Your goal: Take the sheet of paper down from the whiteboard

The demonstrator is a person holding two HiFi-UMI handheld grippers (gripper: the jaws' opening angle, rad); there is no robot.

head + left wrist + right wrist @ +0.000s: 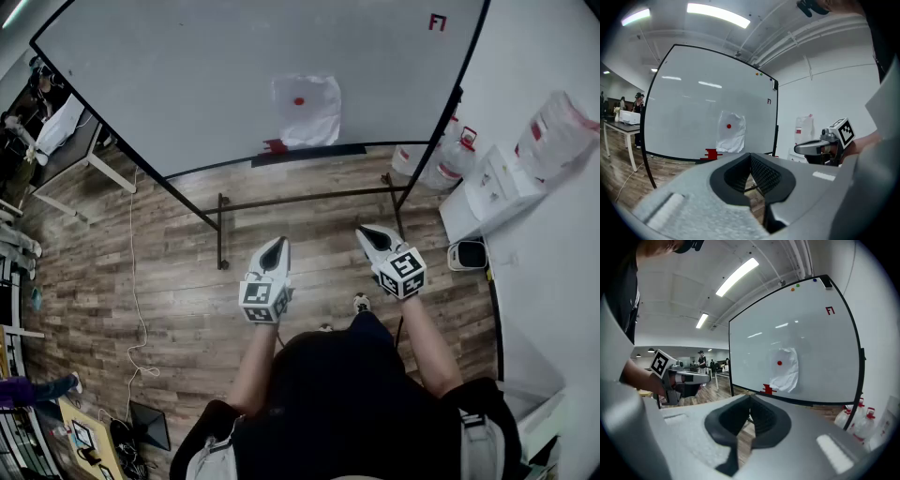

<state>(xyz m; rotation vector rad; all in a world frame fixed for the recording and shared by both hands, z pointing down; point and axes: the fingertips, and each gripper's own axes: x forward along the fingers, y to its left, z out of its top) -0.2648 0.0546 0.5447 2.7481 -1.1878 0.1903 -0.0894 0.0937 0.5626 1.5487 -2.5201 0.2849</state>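
A crumpled white sheet of paper [307, 110] hangs low on the whiteboard [187, 84], pinned by a round red magnet [299, 101]. The paper [731, 131] and the paper [788, 370] show ahead in both gripper views. My left gripper [275, 247] and right gripper [372, 234] are held side by side in front of me, well short of the board, pointing toward it. In the left gripper view the left gripper [751, 158] is shut and empty. In the right gripper view the right gripper [750, 400] is shut and empty too.
A red object [276, 146] sits on the board's tray left of a dark eraser [319, 152]. The board's black metal stand [221, 234] crosses the wood floor. White jugs [441, 159] and a white box [497, 187] stand at right. Tables [66, 141] and people are at far left.
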